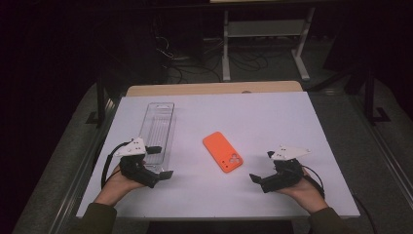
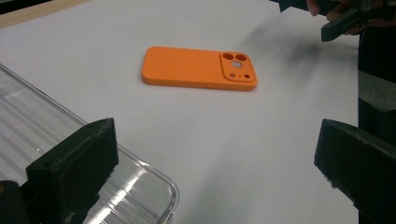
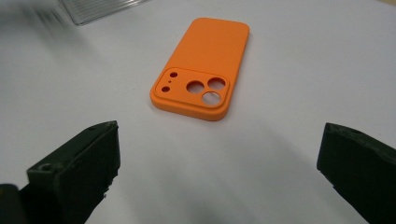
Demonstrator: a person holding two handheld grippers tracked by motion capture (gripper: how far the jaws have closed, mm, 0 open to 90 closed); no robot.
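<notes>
Right tool [image 1: 261,166] wide open, empty; left tool [image 1: 159,162] likewise; orange phone case [image 1: 222,151] between.

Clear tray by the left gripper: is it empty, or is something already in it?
Empty. The clear plastic tray shows just its ribbed bottom in the high view; the orange phone case lies outside it on the white table.

Legible text, labels, brands, numbers, signs: none. Flat orange silicone phone case [image 3: 201,65], camera cut-outs at one end: back unmarked, no logo readable. Long clear ribbed plastic tray [image 1: 158,130], at 9 o'clock of the case: no label or print readable.
</notes>
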